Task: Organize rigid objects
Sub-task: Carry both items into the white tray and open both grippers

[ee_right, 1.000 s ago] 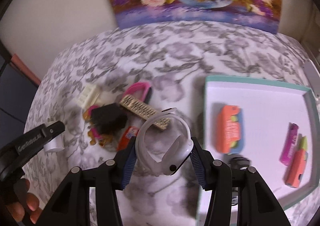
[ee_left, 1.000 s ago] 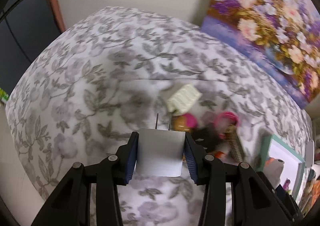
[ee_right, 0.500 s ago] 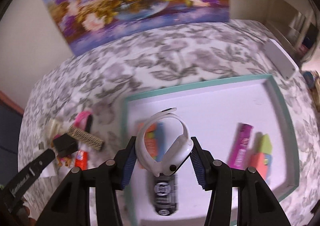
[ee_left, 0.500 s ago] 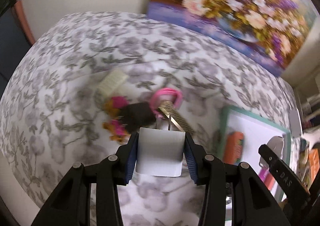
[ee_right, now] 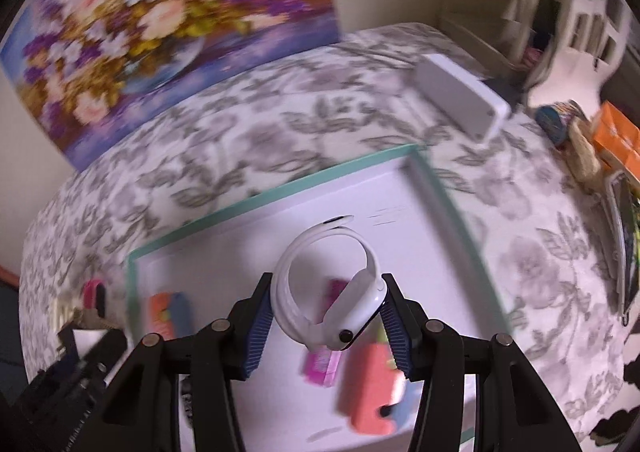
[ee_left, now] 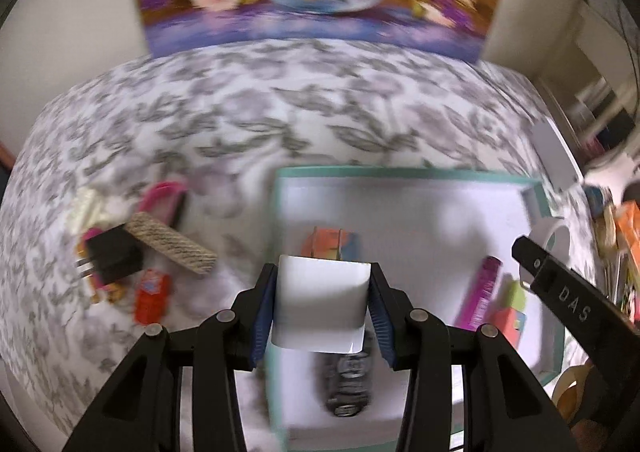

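Tools both pinching — left tool a white block, right tool a white smartwatch.

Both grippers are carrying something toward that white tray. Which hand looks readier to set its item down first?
Probably the right gripper: its white watch hangs over the tray's middle, while the left gripper's white block hangs at the tray's left edge.

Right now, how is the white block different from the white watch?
The white block is a plain solid chunk with flat faces; the white watch is a looped band you can see through. The block is all white; the watch has a dark edge and a small dark button. The block sits in the left gripper; the watch in the right gripper. Both are white, pinched between blue pads, above the tray.
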